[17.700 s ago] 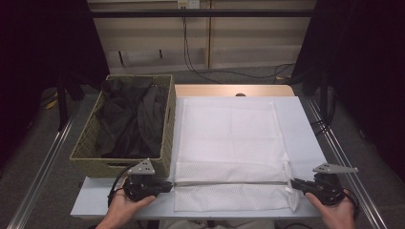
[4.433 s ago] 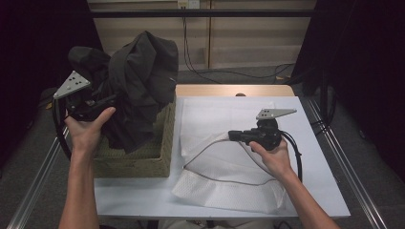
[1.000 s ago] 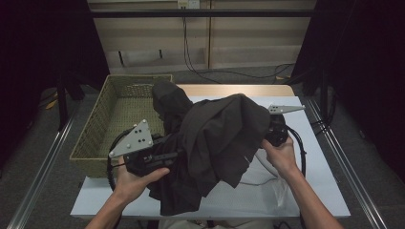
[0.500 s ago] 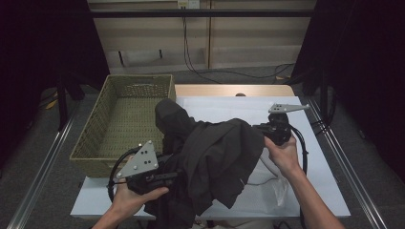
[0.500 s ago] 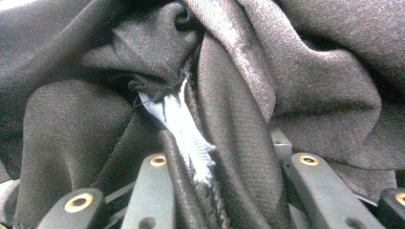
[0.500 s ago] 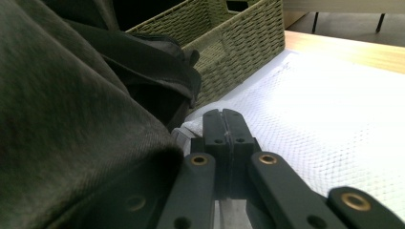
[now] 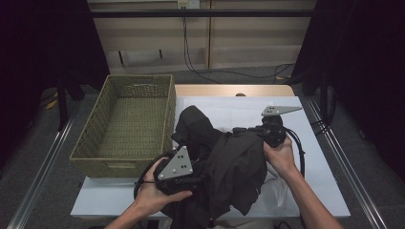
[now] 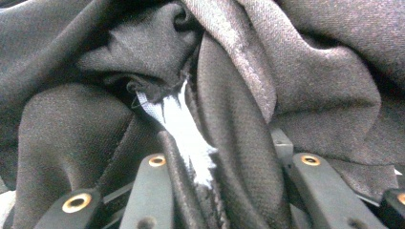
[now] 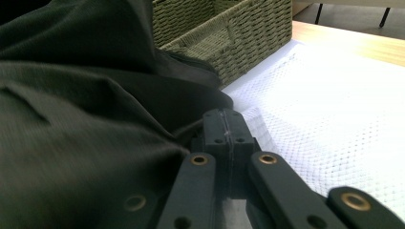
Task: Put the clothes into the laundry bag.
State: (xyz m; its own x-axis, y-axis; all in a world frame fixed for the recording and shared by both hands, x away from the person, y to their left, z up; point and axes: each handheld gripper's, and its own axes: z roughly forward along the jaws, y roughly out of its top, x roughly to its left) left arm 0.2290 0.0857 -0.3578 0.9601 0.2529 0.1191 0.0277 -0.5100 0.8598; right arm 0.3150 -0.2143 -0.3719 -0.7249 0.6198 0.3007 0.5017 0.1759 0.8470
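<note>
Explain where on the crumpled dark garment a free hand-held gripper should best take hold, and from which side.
Probably the loose fold of the dark garment nearest the wicker basket. It rises as a raised ridge clear of both hand-held grippers, so closing jaws could pinch it from above on the basket side. The rest of the cloth hangs bunched between them.

The table (image 7: 325, 191) has a pale top, with a strip of bare light wood (image 7: 258, 90) at its far edge. Metal rails (image 7: 43, 167) run along the grey floor (image 7: 28, 191) on both sides of it. Beyond the far edge stands a low beige panelled wall (image 7: 239, 43), crossed near the top by a dark horizontal bar (image 7: 143, 13), with black cables (image 7: 191, 62) hanging down it and trailing along the floor. Dark curtains (image 7: 367, 71) close in on left and right, leaving the edges in shadow.
</note>
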